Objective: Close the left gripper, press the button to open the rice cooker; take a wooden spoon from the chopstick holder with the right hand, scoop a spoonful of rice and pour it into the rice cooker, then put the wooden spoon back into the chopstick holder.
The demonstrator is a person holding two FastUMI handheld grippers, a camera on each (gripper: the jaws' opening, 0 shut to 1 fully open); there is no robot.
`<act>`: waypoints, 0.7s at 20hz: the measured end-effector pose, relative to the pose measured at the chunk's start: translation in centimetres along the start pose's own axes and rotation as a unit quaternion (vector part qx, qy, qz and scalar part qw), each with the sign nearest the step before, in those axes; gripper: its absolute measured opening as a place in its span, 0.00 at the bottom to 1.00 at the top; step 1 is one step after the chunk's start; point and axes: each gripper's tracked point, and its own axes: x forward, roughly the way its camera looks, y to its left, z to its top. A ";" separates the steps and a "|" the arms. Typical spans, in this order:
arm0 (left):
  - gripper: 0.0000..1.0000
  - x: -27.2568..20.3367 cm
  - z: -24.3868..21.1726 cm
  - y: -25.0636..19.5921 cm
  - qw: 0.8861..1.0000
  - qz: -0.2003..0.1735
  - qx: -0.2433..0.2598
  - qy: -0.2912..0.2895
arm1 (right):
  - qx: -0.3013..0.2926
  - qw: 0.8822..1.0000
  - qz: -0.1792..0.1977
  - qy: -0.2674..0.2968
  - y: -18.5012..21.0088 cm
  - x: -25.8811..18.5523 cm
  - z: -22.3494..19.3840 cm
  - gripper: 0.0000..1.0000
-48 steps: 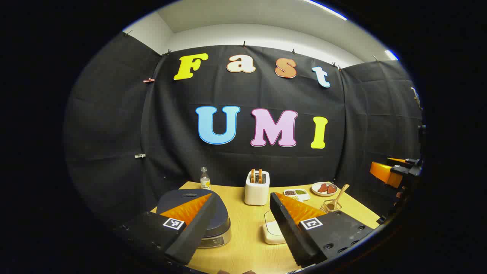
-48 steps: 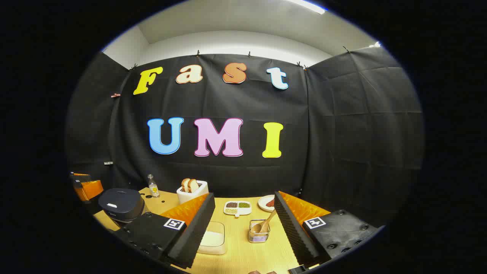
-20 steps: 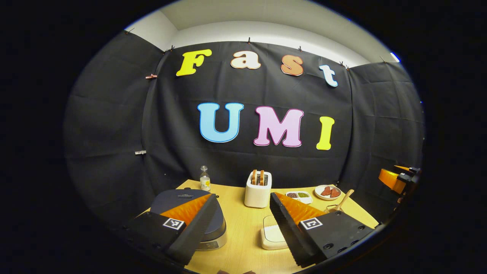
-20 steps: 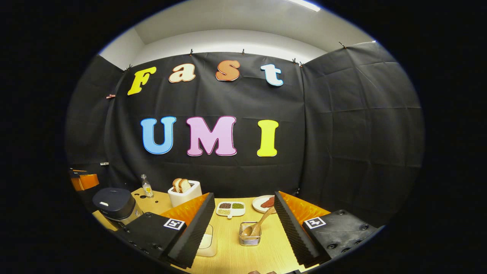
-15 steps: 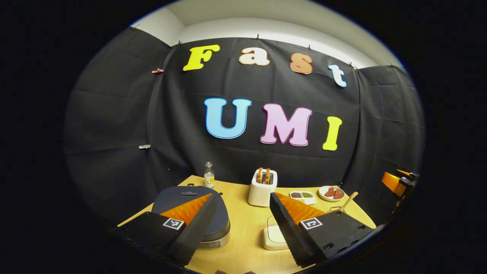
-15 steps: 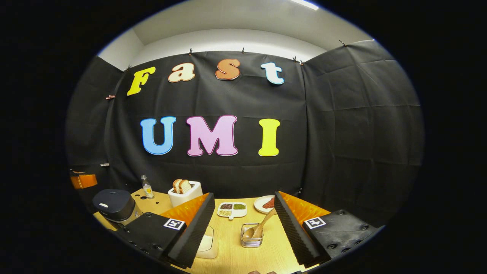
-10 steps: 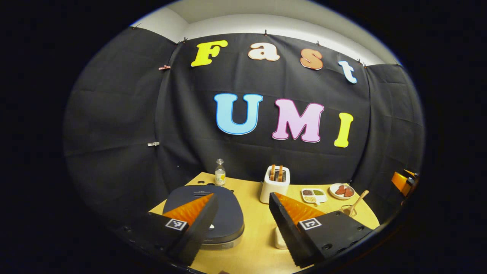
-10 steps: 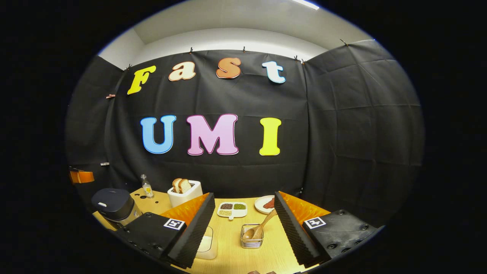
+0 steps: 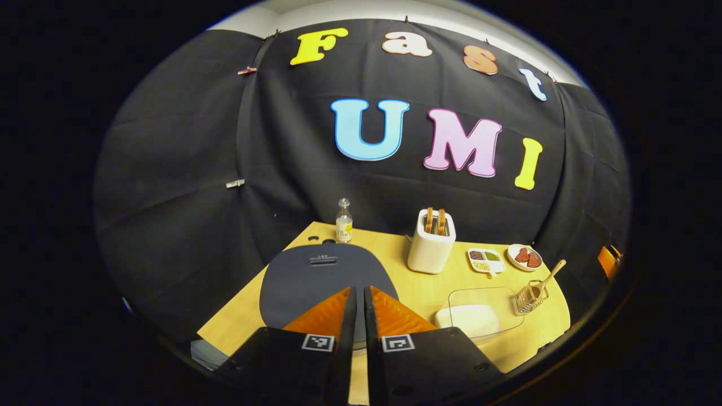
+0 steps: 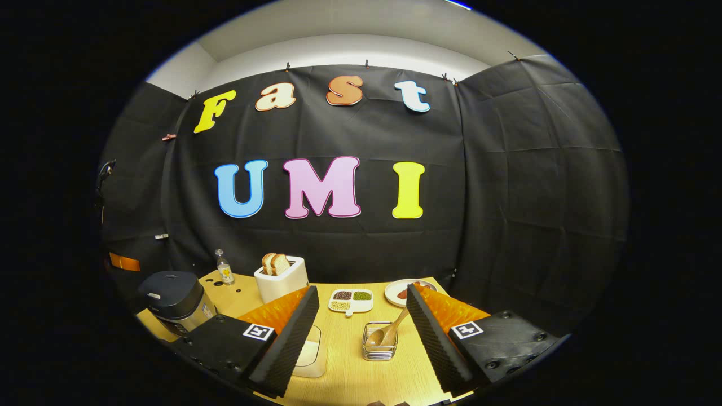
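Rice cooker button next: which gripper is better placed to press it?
Left. The left gripper is shut, fingers together, right over the closed rice cooker. The right gripper is open, facing the wooden spoon.

The left gripper view is looking down from above the cooker [image 9: 324, 276] at the table's [image 9: 242, 316] left end, close to the lid, facing the back wall. The right gripper view is sitting lower and farther right, facing the holder [image 10: 379, 341]. Both are sharing the cooker [image 10: 172, 299], toaster [image 9: 431, 248] [image 10: 280, 281], bottle [image 9: 343, 221] [image 10: 224, 267], holder [image 9: 528, 298] and wall.
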 end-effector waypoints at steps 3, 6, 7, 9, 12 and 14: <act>0.07 1.4 -2.5 0.8 0.999 0.002 0.000 0.033 | 0.002 1.000 -0.005 0.006 -0.4 -0.3 -0.3 0.98; 0.06 2.9 -4.1 1.7 0.998 -0.001 -0.014 0.061 | 0.002 1.000 -0.009 0.011 -0.8 -0.4 -0.6 0.98; 0.06 3.3 -4.5 2.0 0.998 0.001 -0.014 0.058 | 0.001 1.000 -0.011 0.012 -0.9 -0.4 -0.7 0.98; 0.06 4.1 -5.1 2.5 0.998 0.002 -0.013 0.063 | -0.001 1.000 -0.014 0.015 -1.1 -0.5 -0.9 0.98; 0.06 5.0 -5.9 2.7 0.997 -0.003 -0.028 0.078 | -0.008 1.000 -0.017 0.019 -1.5 -0.6 -1.3 0.98; 0.06 5.1 -6.8 2.7 0.995 -0.003 -0.033 0.091 | -0.006 0.999 -0.024 0.022 -2.1 -0.4 -1.4 0.98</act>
